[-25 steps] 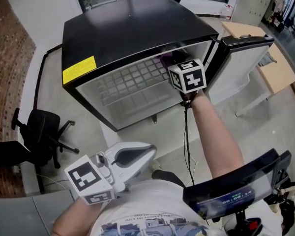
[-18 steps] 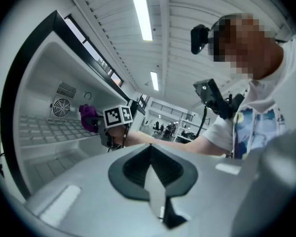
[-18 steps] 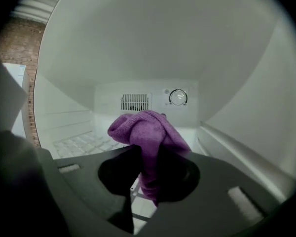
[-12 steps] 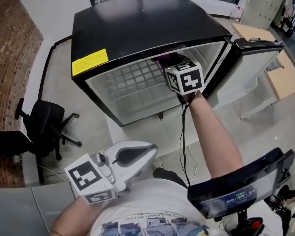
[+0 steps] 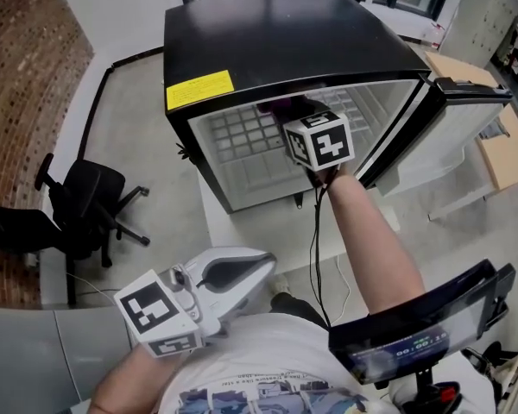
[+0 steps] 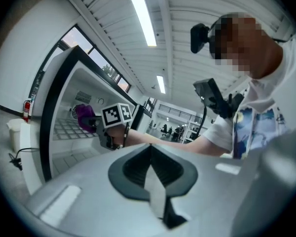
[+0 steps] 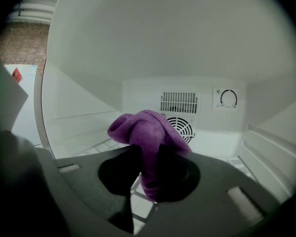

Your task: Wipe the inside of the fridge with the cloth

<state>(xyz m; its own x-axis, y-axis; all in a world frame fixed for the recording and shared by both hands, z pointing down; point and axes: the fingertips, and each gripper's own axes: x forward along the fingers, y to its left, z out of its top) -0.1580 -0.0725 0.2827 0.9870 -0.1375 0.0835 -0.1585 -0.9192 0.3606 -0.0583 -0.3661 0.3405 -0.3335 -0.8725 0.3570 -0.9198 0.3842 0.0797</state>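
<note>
Plainly, the right gripper (image 7: 149,172) is clenched on the cloth (image 7: 145,132); its two dark jaws pinch a lower fold of the purple fabric, and the rest bunches up above them as a soft wad. That bunch leads the tool, which looks deliberate, since a padded front meets the liner before any hard part does. The cloth is inside the fridge (image 5: 268,33), up in the open cavity; in the right gripper view it hangs over the white wire shelf (image 7: 138,201) and in front of the back wall, where a round fan grille (image 7: 181,126) and a thermostat dial (image 7: 228,98) sit. Whether the fabric touches any surface I cannot tell; it seems to hover clear of the back wall. In the head view the forearm reaches straight in through the opening, the marker cube (image 5: 319,141) just at the front edge, so the wrist has room to sweep sideways.

The left gripper (image 6: 150,154) is shut with nothing between its jaws; it is held low against the person's body, well apart from the fridge, presumably parked out of the way because one tool suffices for wiping.

The door (image 5: 466,119) stands swung wide to the person's right, which leaves the whole mouth free; the fridge sits on a low white platform (image 5: 242,222). My judgement is that wiping is under way or about to begin on the upper interior; the next stroke calls for pressing the wad against a wall, and the shelf wires could snag a loose fold.
</note>
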